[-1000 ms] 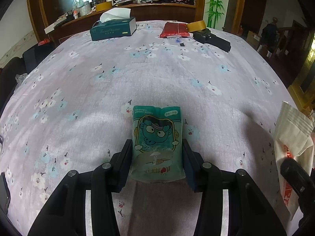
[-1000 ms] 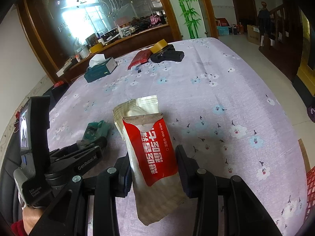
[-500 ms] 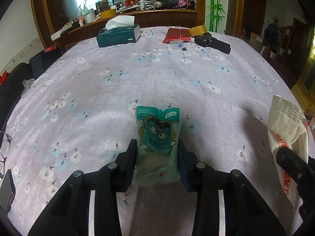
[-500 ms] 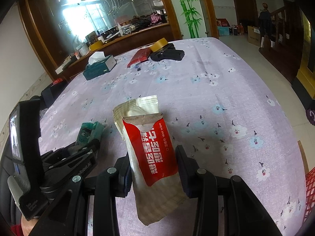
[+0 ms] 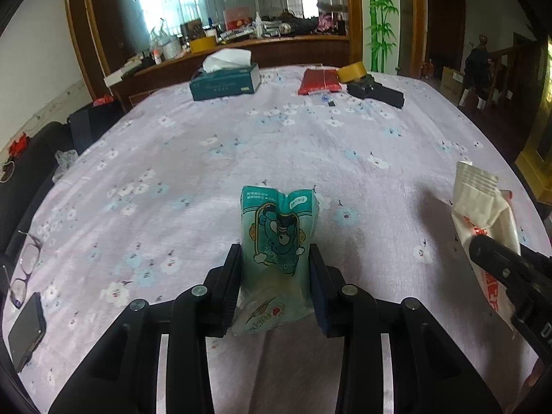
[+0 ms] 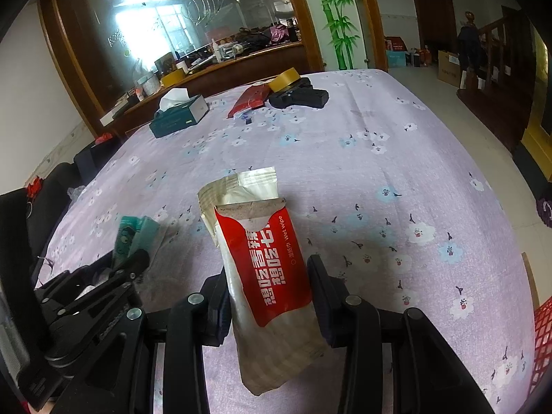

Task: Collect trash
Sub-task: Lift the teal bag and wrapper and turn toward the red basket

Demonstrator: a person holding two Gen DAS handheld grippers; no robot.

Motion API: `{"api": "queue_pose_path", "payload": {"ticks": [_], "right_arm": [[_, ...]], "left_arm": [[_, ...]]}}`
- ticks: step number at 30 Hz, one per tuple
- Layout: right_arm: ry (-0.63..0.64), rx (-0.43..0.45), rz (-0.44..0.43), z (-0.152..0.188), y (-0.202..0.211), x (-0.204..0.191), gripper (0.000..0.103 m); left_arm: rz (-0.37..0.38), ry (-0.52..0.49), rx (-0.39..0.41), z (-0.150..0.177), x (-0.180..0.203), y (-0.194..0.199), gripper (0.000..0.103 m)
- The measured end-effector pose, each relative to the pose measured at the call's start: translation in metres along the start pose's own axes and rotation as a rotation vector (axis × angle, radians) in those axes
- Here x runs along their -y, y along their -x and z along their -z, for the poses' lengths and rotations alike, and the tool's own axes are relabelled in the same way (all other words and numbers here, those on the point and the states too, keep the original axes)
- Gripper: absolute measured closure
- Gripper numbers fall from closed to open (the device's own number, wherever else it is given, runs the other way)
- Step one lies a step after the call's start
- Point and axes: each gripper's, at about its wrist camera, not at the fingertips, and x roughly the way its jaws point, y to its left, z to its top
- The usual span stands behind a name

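Observation:
A teal snack wrapper (image 5: 279, 245) with a cartoon face stands between the pads of my left gripper (image 5: 275, 258), which is shut on it and holds it lifted off the purple flowered tablecloth (image 5: 241, 151). My right gripper (image 6: 267, 276) is shut on a red and white wet-wipe packet (image 6: 262, 258), held above the cloth. From the left wrist view the packet (image 5: 483, 214) and the right gripper's finger (image 5: 496, 262) show at the right edge. In the right wrist view the left gripper (image 6: 132, 258) with the teal wrapper (image 6: 136, 233) sits at the lower left.
At the far end of the table lie a green tissue box (image 5: 224, 81), a red pouch (image 5: 319, 81), a tape roll (image 5: 352, 70) and a black device (image 5: 376, 91). Glasses (image 5: 26, 272) and a phone (image 5: 26, 331) lie at the left edge. A red basket (image 6: 543, 338) shows lower right.
My left gripper's jaws closed onto the teal wrapper and lifted it off the cloth, pulling back a little. The right gripper kept still with the wet-wipe packet.

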Motion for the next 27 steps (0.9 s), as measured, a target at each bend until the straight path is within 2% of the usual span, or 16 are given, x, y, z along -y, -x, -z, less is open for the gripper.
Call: {"api": "queue_pose_path", "payload": {"ticks": [21, 27], "right_arm": [[0.137, 0.063, 0.019, 0.009, 0.011, -0.027, 0.061], [0.18, 0.089, 0.036, 0.012, 0.014, -0.033, 0.061]], "left_arm": [[-0.031, 0.018, 0.199, 0.033, -0.034, 0.096, 0.068], [-0.024, 0.035, 0.203, 0.045, -0.042, 0.11, 0.068]]}}
